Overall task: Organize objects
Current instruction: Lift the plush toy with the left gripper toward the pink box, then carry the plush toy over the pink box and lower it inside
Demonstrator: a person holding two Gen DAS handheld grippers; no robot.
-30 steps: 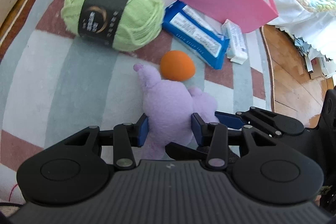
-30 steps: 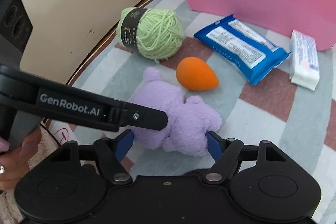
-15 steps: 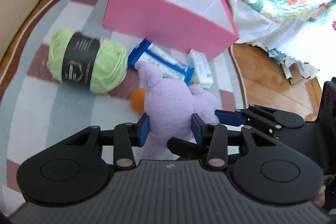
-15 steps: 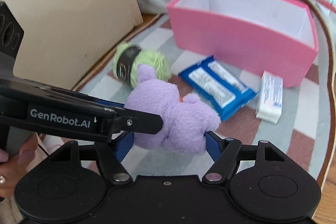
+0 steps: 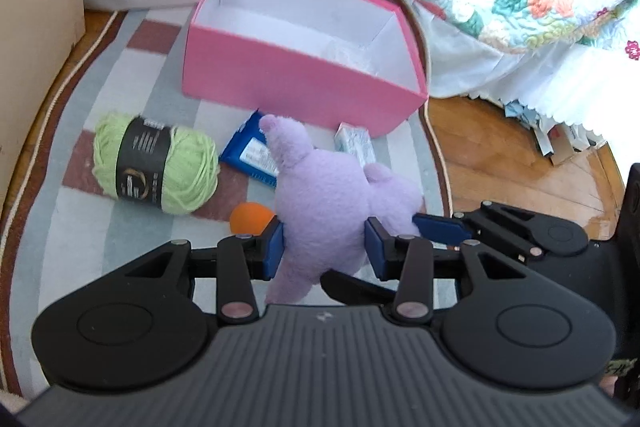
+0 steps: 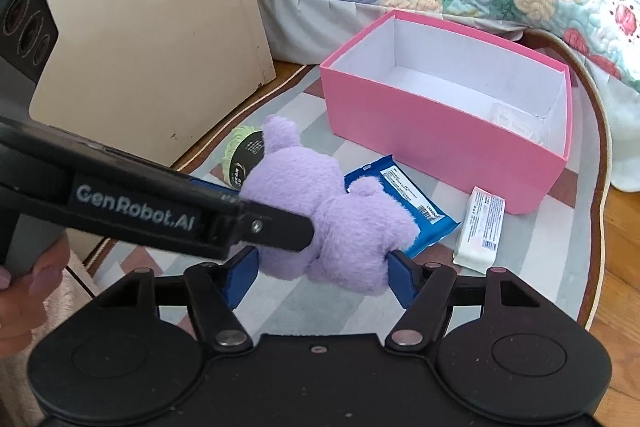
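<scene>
You hold the purple plush toy [image 5: 324, 203] in both grippers, near the pink box [image 6: 420, 131].
Left gripper [image 5: 324, 247] clamps it; right gripper [image 6: 318, 269] jaws are closing on it, beneath lettering "GenRobot.AI" [image 6: 134, 209].

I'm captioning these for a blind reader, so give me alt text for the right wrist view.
The right claw, its jaws closing, squeezes a purple plush toy that the left claw grips too. Beyond, on a striped rug, sit an open pink box, a blue packet and a white packet.

Both wrist cameras look steeply down from close above the rug [image 5: 132, 67], sharing the pink box [image 5: 296, 87] [image 6: 440, 143] near its far edge.
</scene>
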